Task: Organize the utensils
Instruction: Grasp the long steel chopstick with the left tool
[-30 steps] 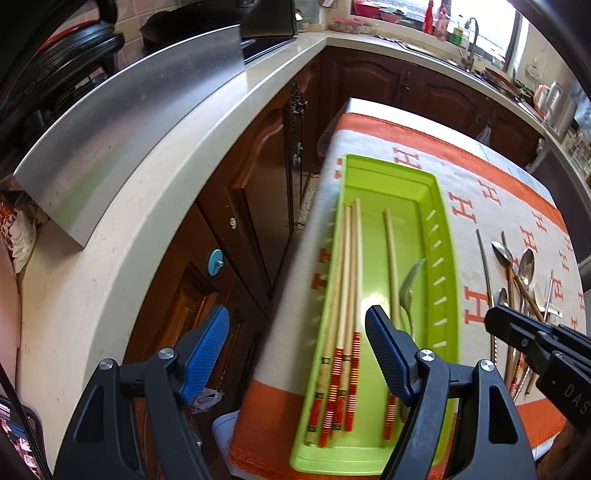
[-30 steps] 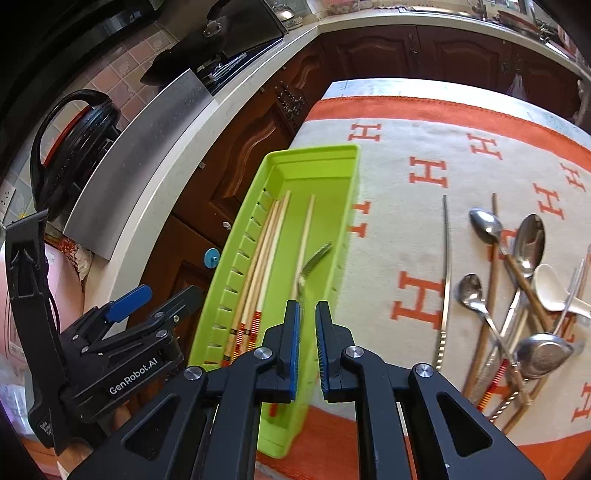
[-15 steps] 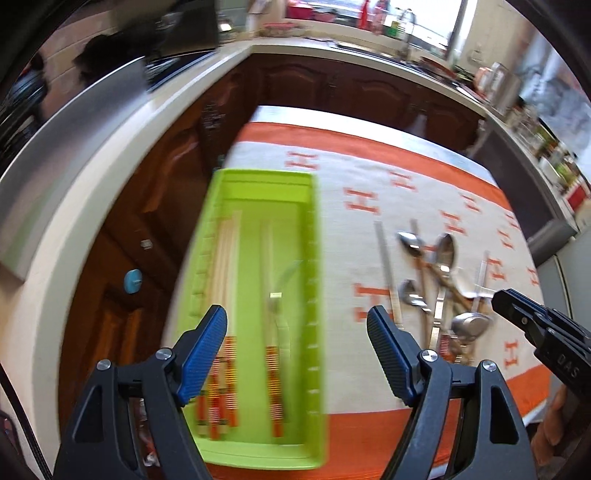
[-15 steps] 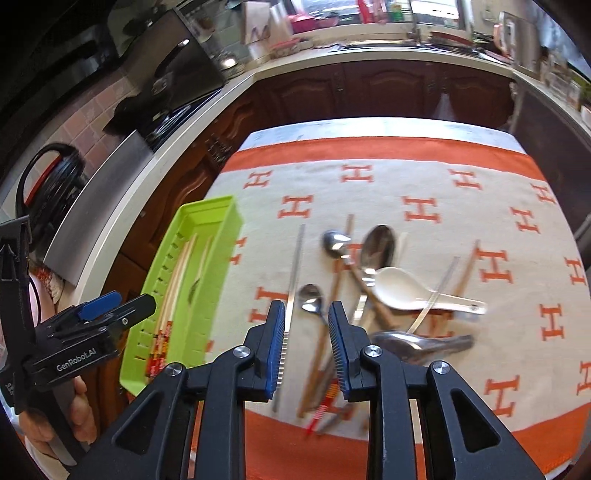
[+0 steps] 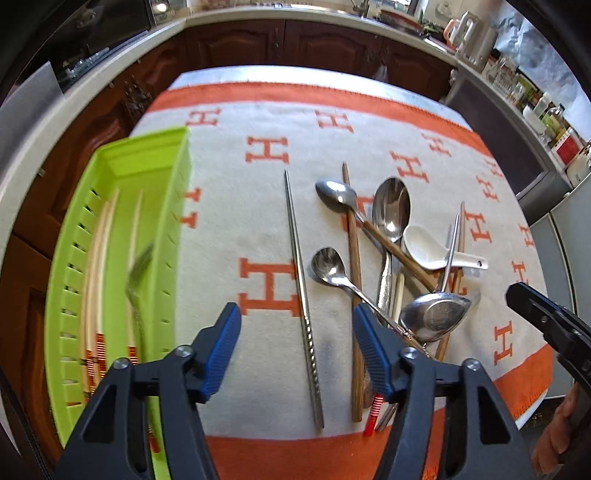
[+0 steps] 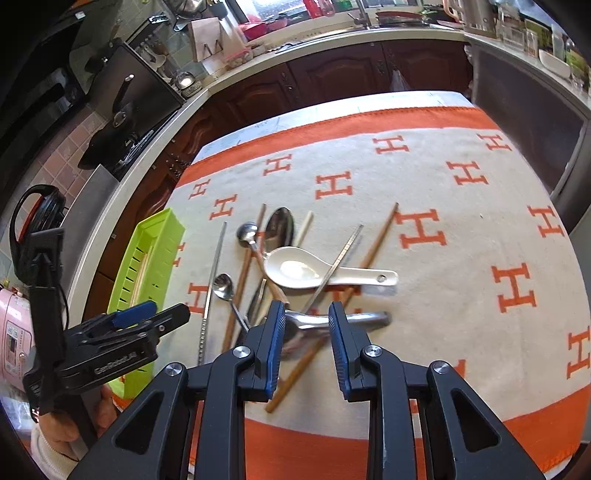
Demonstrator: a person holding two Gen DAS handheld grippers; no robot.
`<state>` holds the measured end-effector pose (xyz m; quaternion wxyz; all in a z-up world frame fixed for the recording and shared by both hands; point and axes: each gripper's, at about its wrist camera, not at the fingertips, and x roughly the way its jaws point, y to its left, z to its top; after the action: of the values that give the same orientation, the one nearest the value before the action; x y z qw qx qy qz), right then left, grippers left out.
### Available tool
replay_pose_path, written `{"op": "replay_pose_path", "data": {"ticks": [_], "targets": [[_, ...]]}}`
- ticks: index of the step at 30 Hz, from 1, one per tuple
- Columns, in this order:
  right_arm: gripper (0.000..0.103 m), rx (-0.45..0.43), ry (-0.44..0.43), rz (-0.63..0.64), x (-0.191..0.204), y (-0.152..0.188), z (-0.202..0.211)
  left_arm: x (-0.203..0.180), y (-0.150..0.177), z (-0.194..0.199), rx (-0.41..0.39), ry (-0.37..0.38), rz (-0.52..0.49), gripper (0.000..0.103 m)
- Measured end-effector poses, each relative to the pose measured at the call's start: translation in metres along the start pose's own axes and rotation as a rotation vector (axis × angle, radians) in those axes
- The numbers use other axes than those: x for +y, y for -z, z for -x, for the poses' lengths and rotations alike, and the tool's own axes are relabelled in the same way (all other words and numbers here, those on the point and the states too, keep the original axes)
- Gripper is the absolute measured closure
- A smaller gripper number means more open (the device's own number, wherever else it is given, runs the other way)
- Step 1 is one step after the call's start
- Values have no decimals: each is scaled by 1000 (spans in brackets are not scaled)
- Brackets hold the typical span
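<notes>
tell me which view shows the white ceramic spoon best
The right wrist view: the white ceramic spoon lies whole, bowl up, a metal chopstick across it. The left wrist view shows it smaller and partly covered.

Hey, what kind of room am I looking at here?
Most likely a home kitchen: dark wooden cabinets under a pale countertop, a tap by the window, and spoons and chopsticks spread over a table with an orange-bordered cloth.

— Where do the two views look from?
— Each from a wrist, steeply down along its fingers, close above the tabletop.
— Shared ground?
— The utensil pile, green tray, orange-bordered cloth.
</notes>
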<state>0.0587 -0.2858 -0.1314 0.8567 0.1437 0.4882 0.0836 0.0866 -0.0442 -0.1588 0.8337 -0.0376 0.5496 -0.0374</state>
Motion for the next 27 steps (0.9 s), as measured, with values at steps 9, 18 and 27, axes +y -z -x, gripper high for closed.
{"op": "replay_pose_path", "data": {"ticks": [9, 18, 27], "targets": [[78, 25, -16, -47, -37, 8, -15, -8, 2, -28, 43, -81, 13, 49], [78, 37, -36, -30, -36, 10, -26, -13, 6, -34, -7, -110, -3, 49], [78, 34, -42, 8, -26, 13, -27, -17, 10, -30, -81, -102, -50, 100]]}}
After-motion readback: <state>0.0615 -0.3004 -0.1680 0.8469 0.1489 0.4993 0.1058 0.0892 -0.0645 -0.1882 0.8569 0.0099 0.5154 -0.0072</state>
